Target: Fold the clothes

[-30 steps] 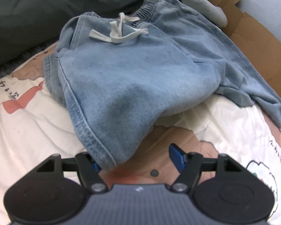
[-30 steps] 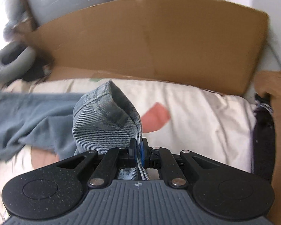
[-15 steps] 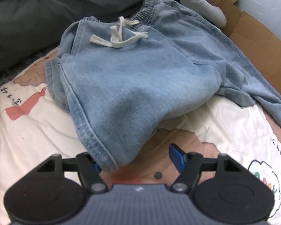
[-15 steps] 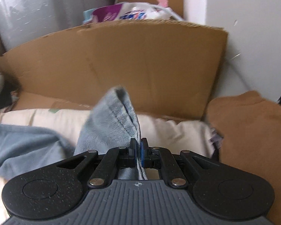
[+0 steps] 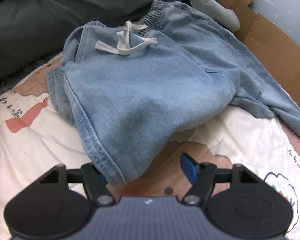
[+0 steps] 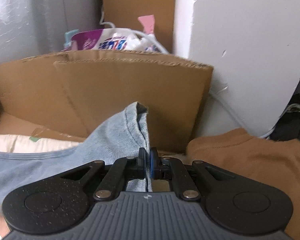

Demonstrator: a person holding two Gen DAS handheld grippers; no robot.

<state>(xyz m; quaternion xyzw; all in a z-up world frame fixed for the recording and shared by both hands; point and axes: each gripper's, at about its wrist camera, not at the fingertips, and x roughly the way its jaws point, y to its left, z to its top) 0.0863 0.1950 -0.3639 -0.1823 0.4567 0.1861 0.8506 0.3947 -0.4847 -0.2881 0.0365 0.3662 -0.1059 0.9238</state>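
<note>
Light blue denim pants [image 5: 146, 92] with a white drawstring [image 5: 126, 44] lie bunched on a patterned cream bedcover [image 5: 30, 144] in the left wrist view. My left gripper [image 5: 146, 172] stands open at the near hem, and one leg's cuff drapes over its left finger. In the right wrist view my right gripper [image 6: 147, 164] is shut on the hem of the other pant leg [image 6: 128, 132], which rises up between the pads as a folded peak. The rest of that leg trails off to the left.
A cardboard sheet [image 6: 102, 92] stands behind the bed, with a white wall [image 6: 240, 50] and a printed plastic bag [image 6: 114, 42] beyond. A brown garment [image 6: 246, 160] lies to the right. Dark bedding [image 5: 50, 16] and a grey cushion [image 5: 214, 6] sit past the pants.
My right gripper has lifted and swung right with the pant hem, so the view now looks higher at the wall and cardboard. The left gripper has barely moved.
</note>
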